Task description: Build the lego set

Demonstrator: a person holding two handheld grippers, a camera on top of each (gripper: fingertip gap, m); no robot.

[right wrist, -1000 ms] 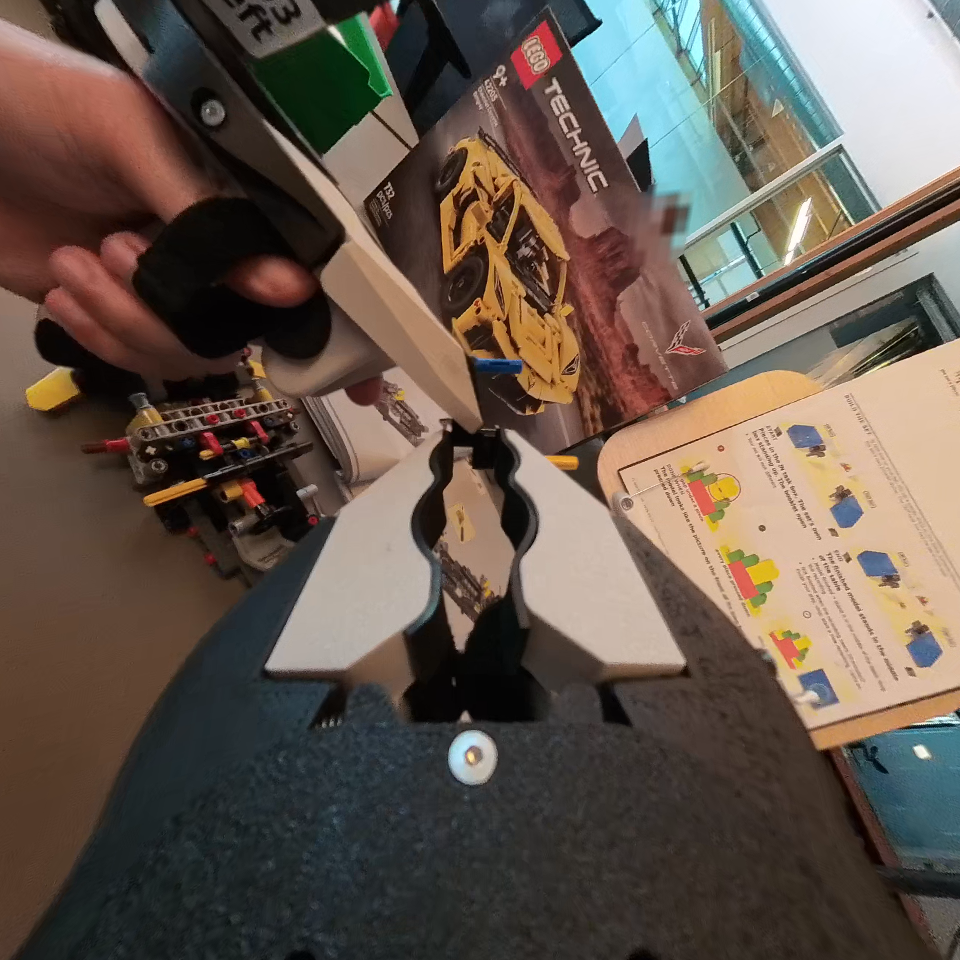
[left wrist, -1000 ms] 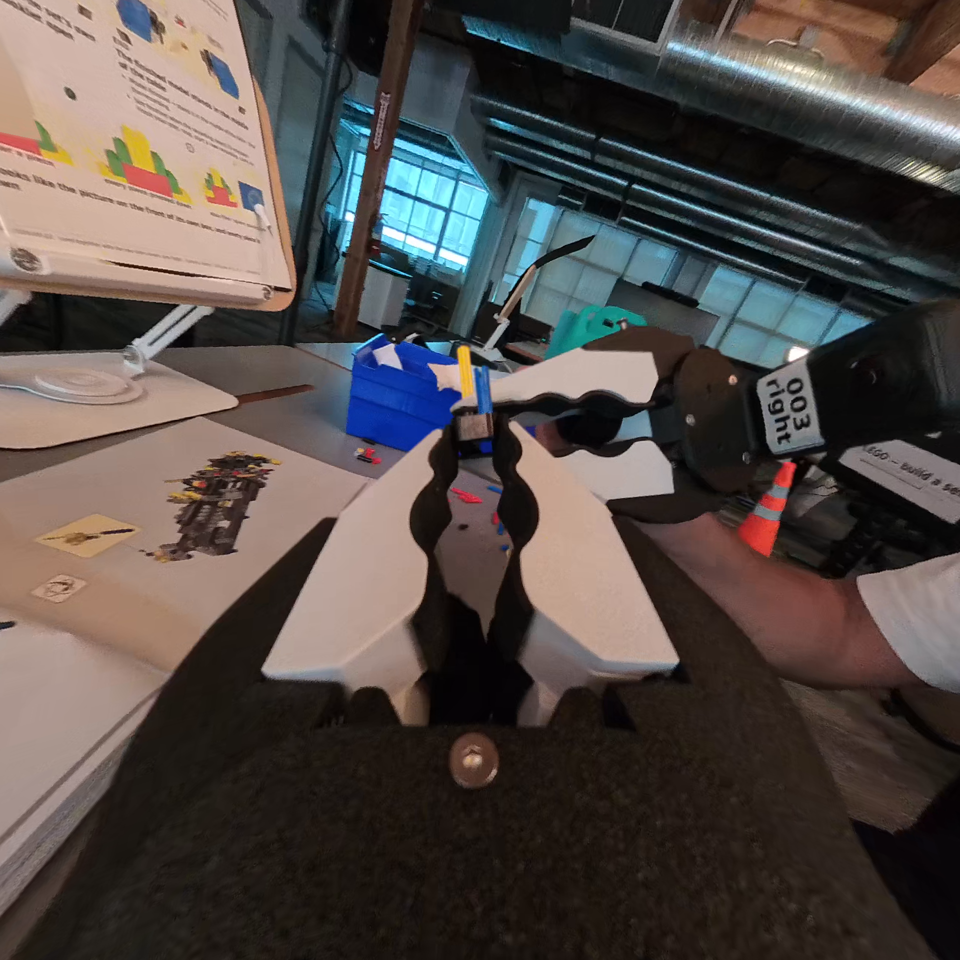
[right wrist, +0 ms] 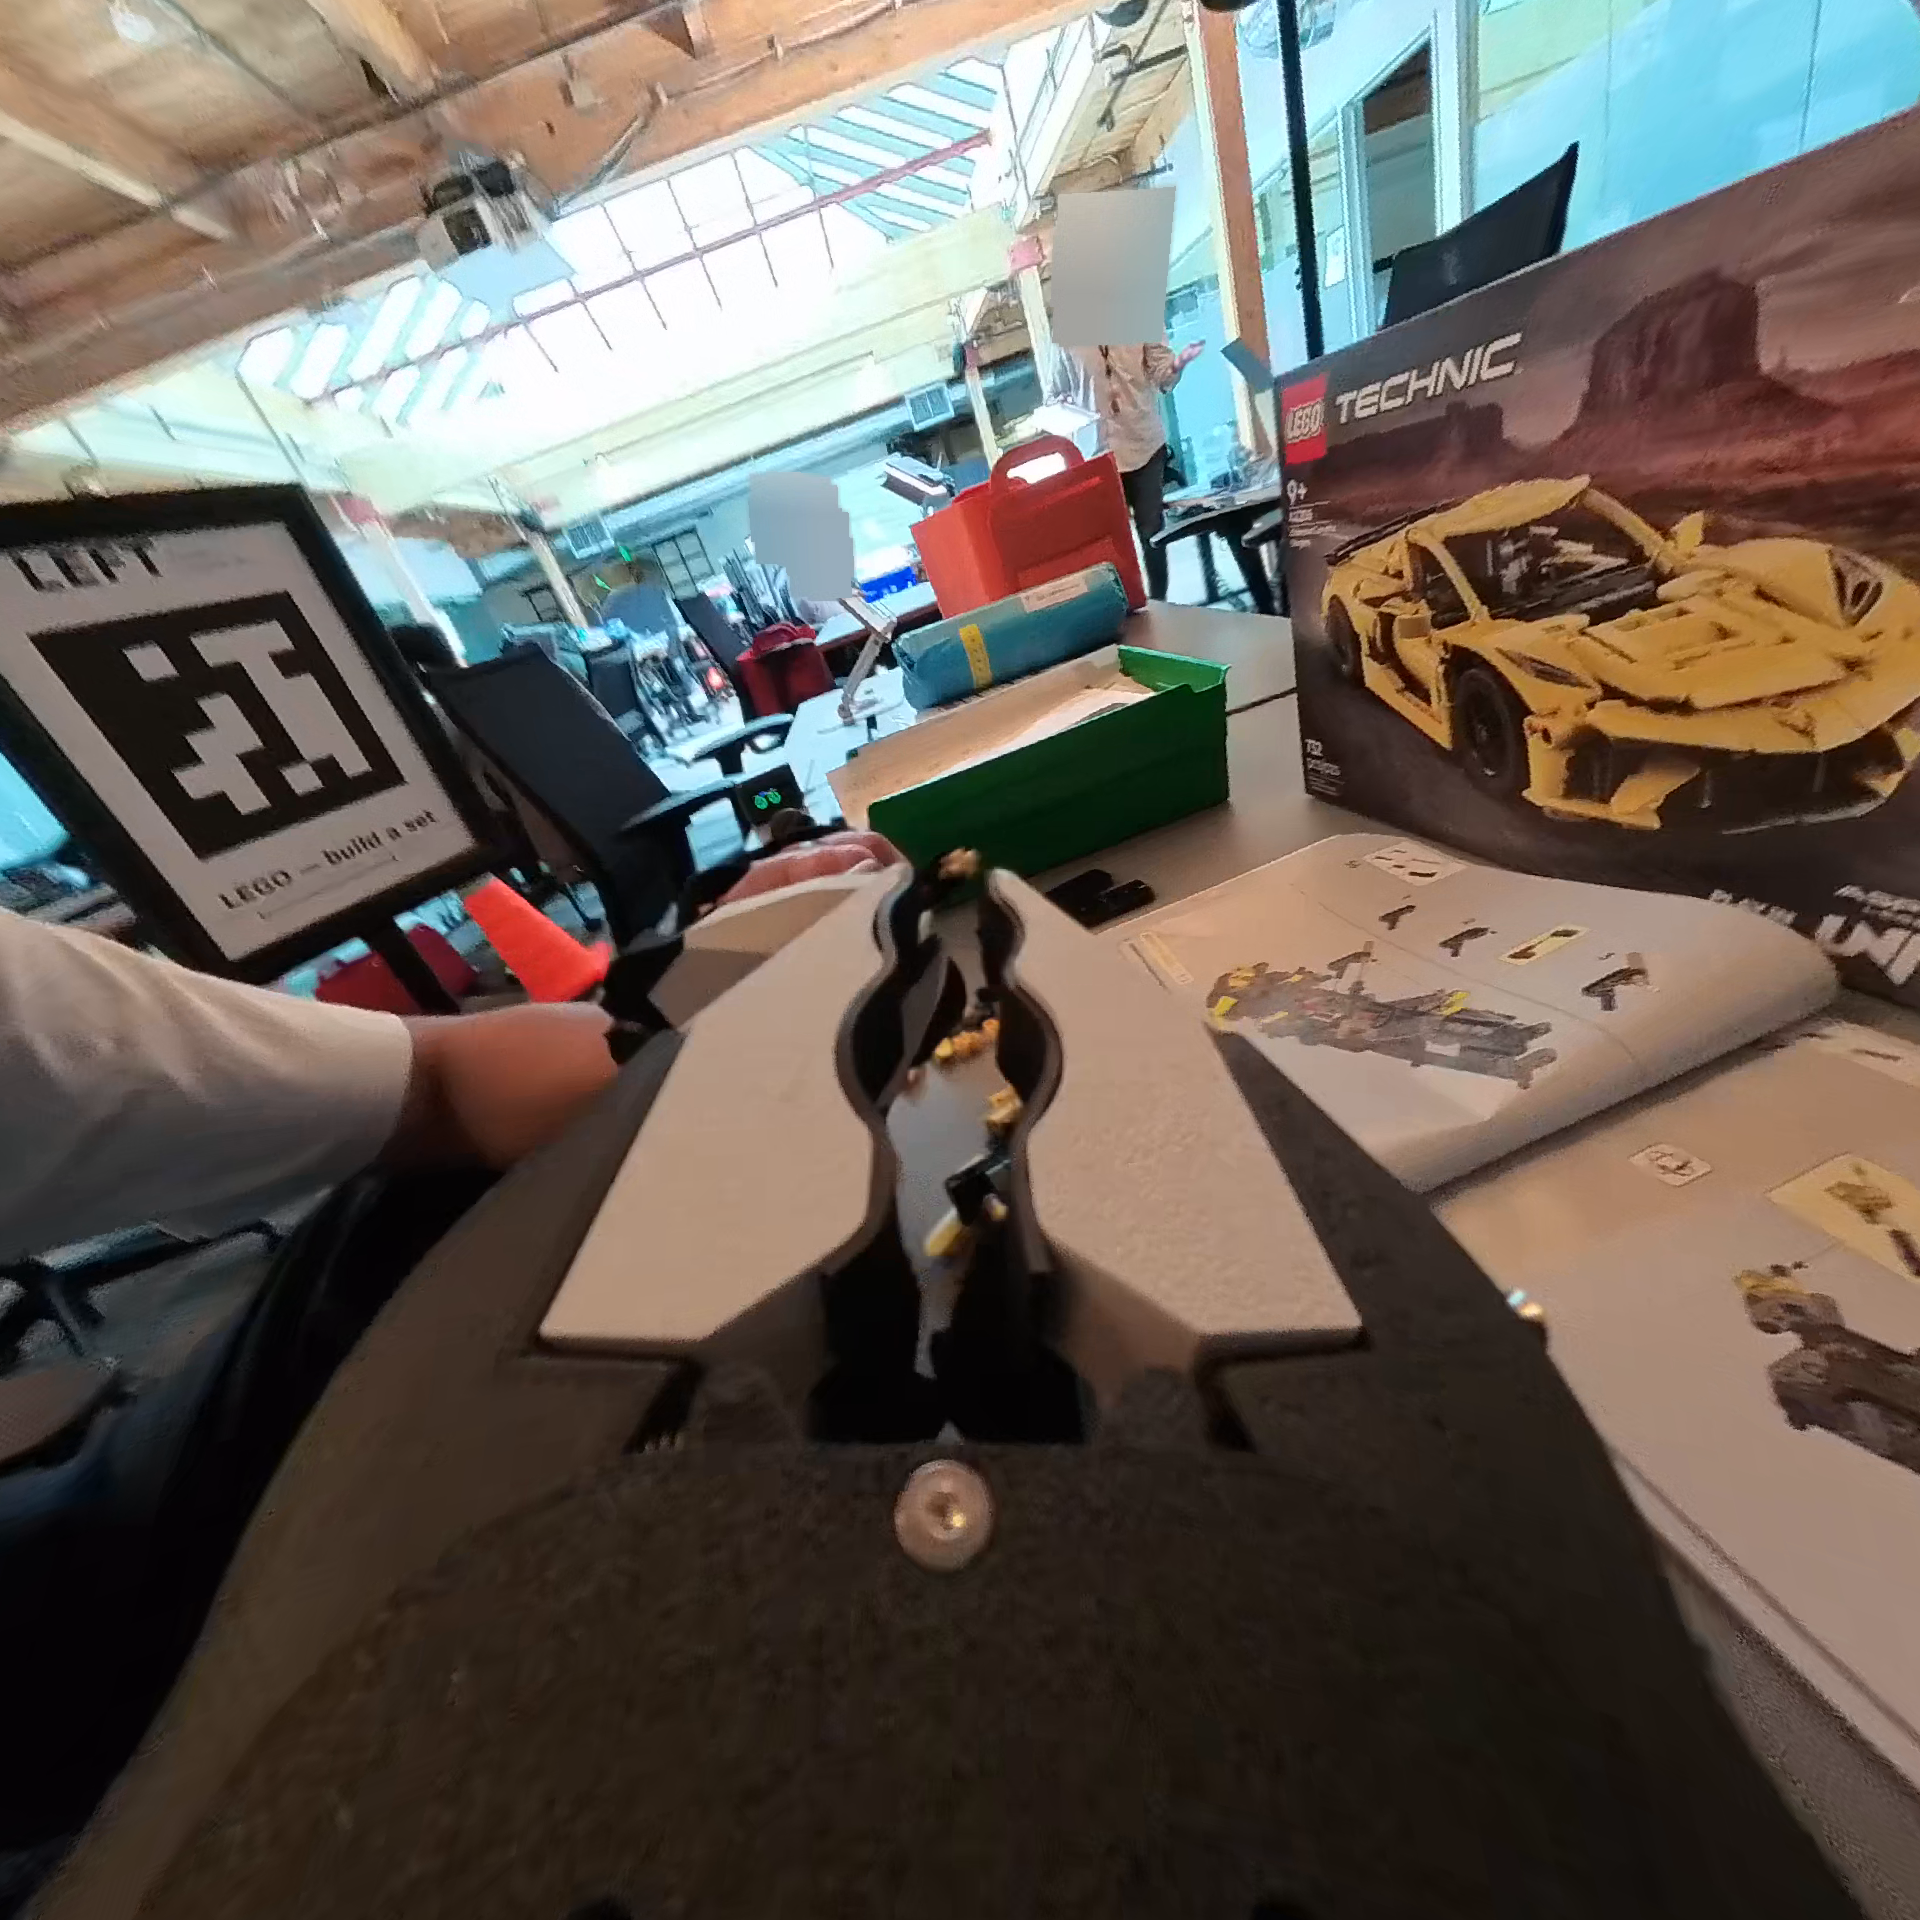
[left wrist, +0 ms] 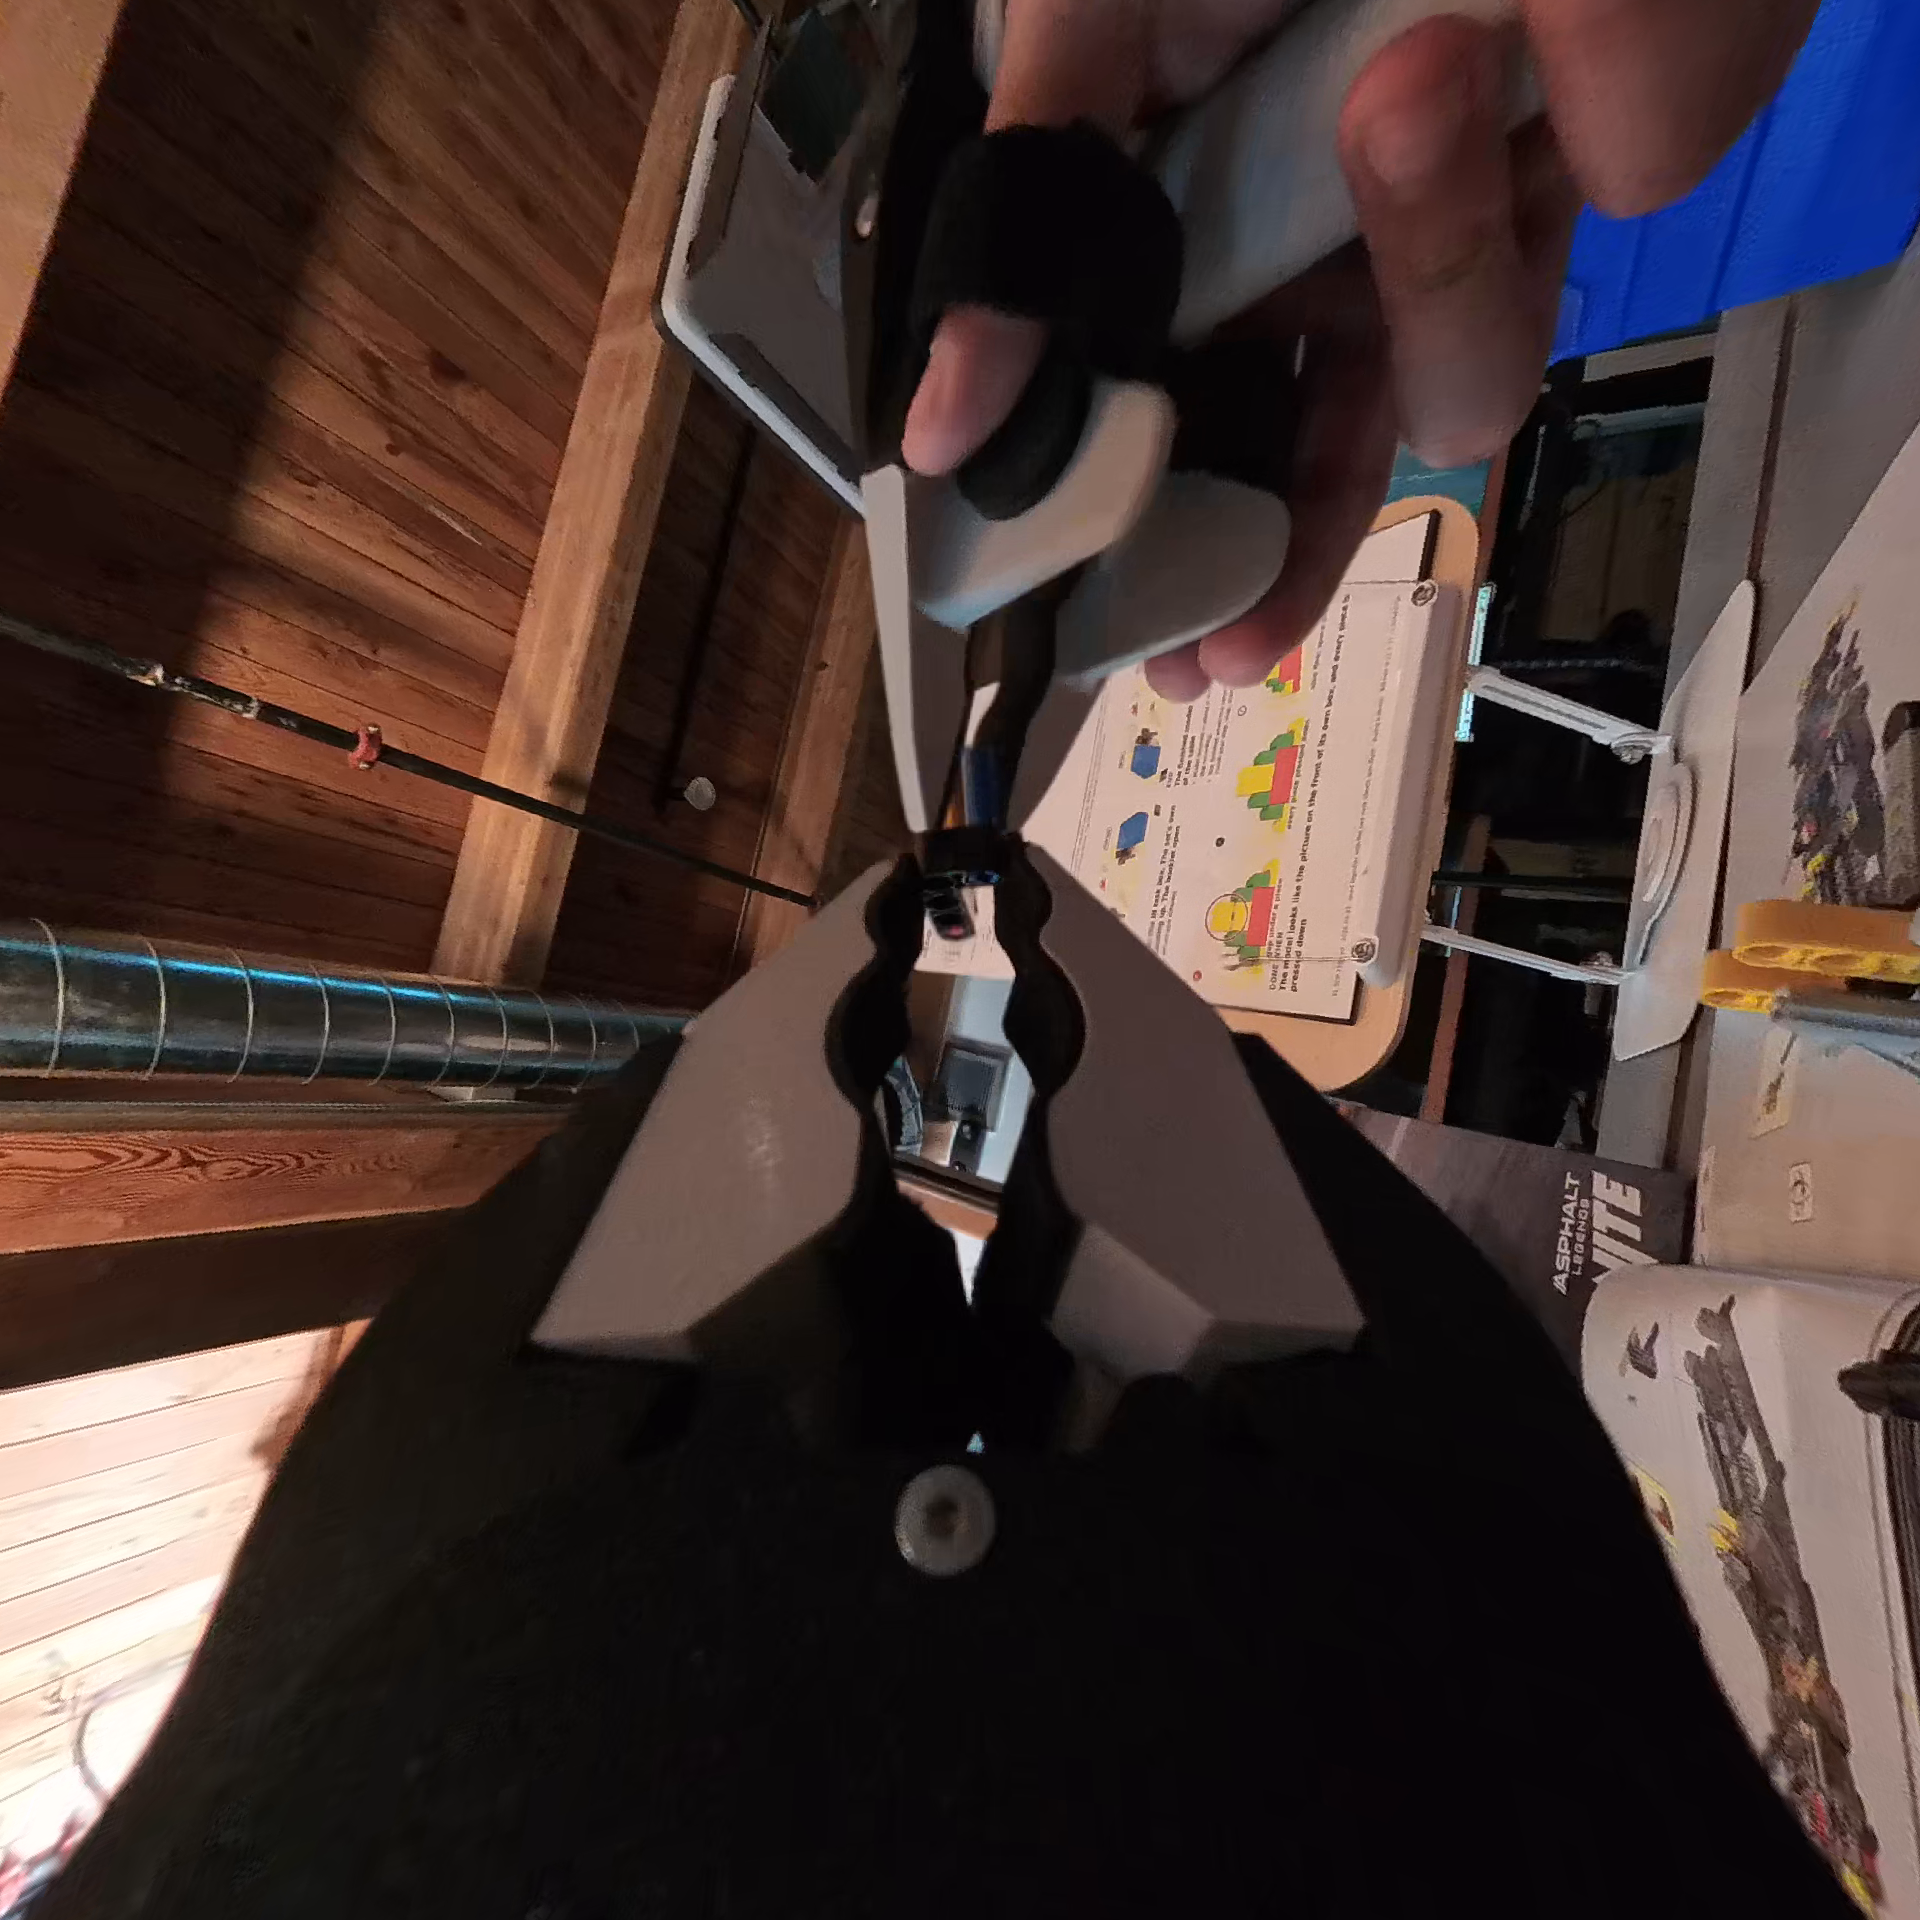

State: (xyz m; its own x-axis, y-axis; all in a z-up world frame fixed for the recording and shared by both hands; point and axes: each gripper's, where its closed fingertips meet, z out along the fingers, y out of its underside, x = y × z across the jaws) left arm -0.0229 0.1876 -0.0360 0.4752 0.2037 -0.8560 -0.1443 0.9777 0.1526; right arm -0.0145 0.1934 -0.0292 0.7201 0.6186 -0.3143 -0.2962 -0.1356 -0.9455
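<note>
A small black lego piece (left wrist: 951,868) sits pinched in the left gripper (left wrist: 961,868) tips. The right gripper (right wrist: 951,883), nearly closed, grips a tiny part (right wrist: 958,864) near the green bin (right wrist: 1049,769).

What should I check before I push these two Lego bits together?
1. Left hand-held gripper pinching the black piece: ok.
2. Right hand-held gripper holding the blue pin: ok.
3. Pin tip meets the piece: ok.
4. Pin lined up with a hole: cannot tell, hidden by the fingers.
5. Instruction booklet open nearby: ok.
</note>
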